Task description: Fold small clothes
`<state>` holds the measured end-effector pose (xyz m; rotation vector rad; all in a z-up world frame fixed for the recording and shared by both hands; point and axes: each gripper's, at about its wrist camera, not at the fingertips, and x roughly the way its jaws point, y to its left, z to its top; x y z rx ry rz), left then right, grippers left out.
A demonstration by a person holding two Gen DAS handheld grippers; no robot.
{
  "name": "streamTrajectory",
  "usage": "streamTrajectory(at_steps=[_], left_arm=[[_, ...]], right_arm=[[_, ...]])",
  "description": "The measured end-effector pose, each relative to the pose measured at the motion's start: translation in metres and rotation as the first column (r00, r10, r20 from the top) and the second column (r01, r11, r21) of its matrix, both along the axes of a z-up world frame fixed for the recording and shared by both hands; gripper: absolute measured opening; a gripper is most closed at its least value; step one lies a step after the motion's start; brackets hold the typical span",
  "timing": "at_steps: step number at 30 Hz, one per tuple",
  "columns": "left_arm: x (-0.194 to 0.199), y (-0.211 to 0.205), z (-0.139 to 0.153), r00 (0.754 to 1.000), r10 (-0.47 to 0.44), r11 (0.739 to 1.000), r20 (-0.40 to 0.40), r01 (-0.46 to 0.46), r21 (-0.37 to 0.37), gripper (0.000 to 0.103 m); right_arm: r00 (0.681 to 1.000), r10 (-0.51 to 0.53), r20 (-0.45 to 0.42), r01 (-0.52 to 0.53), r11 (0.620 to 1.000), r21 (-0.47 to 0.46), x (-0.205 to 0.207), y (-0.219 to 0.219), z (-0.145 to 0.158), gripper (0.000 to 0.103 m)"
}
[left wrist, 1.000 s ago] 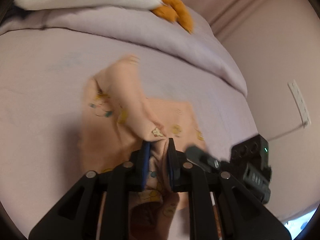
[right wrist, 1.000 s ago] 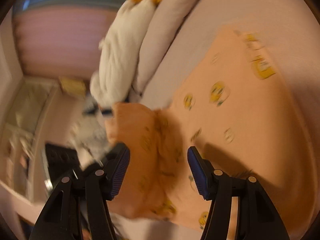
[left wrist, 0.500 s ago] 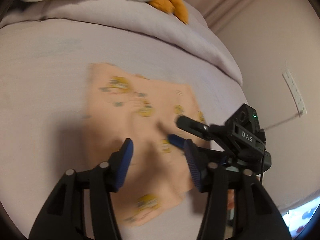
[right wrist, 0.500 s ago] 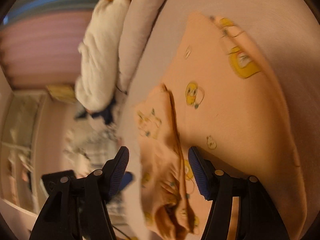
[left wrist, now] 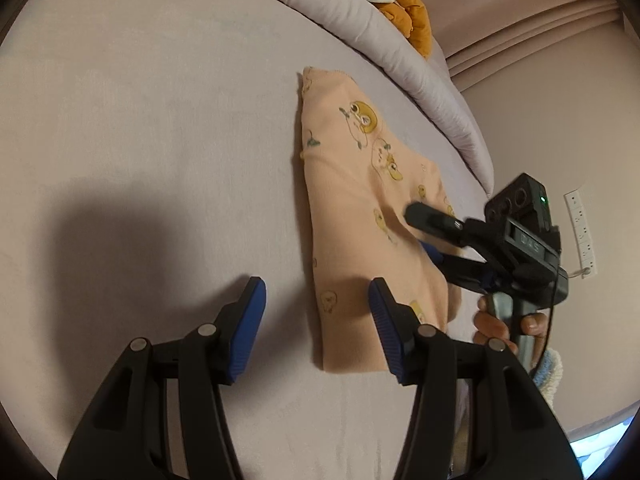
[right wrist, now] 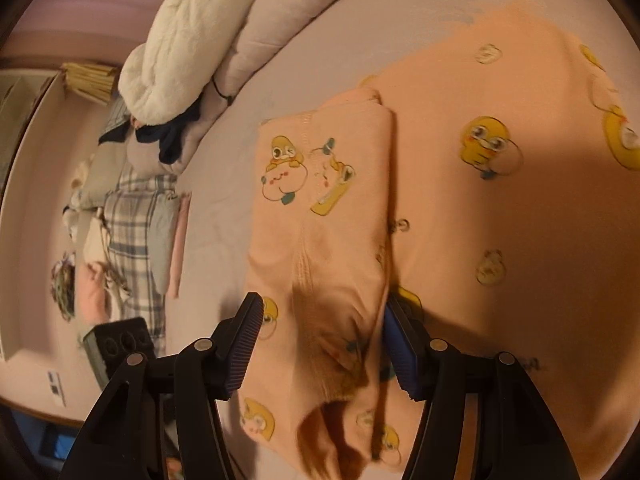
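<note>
- Left wrist view: the left gripper [left wrist: 316, 312] fills the bottom of the frame with its blue-padded jaws spread wide and nothing between them; the left pad hangs over bare sheet, the right pad over the near edge of the cloth.
- The small garment [left wrist: 360, 216] lies right of centre on the pale lilac bed sheet [left wrist: 140, 120], a peach piece printed with yellow cartoon ducks and animals (the largest print sits toward its upper end). It looks flat and folded into a long strip, narrow at the top, wider toward the bottom.
- At the right of the frame the right gripper [left wrist: 430, 236] reaches in over the garment's right edge, held by a hand [left wrist: 504, 328] in a pale blue fuzzy cuff. Its fingers lie against the cloth, with a gap between them.
- Along the upper right runs a rolled lilac duvet [left wrist: 400, 44] with a white and orange plush [left wrist: 404, 4] behind it.
- Right wrist view: the right gripper [right wrist: 324, 344] sits at the bottom centre, jaws parted, straddling a folded-over flap of the garment [right wrist: 320, 208] without pinching it; the cloth bunches up between the pads, blurred at the lower edge.
- The flap lies on top of a wider peach layer that spreads across the right half of the frame, ducks showing on both layers.
- In the upper left lie a white fluffy blanket [right wrist: 180, 44] and, below it, a plaid cloth [right wrist: 136, 216].
</note>
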<state>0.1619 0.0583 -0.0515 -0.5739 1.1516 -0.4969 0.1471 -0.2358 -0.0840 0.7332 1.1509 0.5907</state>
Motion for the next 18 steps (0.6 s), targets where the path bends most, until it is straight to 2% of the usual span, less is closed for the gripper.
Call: streamTrajectory(at_steps=[1,2,3,6,12,18], left_arm=[[-0.002,0.000,0.000,1.000,0.005,1.000,-0.001,-0.005,-0.003,0.053],[-0.003,-0.001,0.000,1.000,0.008,1.000,-0.002,-0.009,-0.007,0.053],[-0.005,0.000,0.001,1.000,0.013,1.000,-0.002,-0.013,-0.014,0.053],[-0.014,0.005,0.003,1.000,0.021,0.999,0.006,-0.021,-0.028,0.053],[-0.025,0.007,-0.001,1.000,0.024,0.999,0.010,-0.024,-0.029,0.057],[-0.030,0.011,-0.001,1.000,0.031,0.999,0.003,-0.031,-0.034,0.057]], right_arm=[[1.000,-0.004,0.012,0.004,1.000,0.002,0.001,-0.001,0.002,0.047],[1.000,-0.007,0.015,0.007,1.000,0.001,0.001,0.000,0.002,0.033],[1.000,-0.020,0.018,0.020,1.000,-0.010,0.000,0.000,-0.002,0.027],[0.997,-0.027,0.072,0.030,0.998,-0.050,-0.008,0.000,0.005,0.020],[0.986,-0.025,0.164,0.051,0.986,-0.158,-0.016,0.012,0.028,0.016],[0.973,-0.039,0.229,0.079,0.982,-0.169,-0.016,0.003,0.052,0.016]])
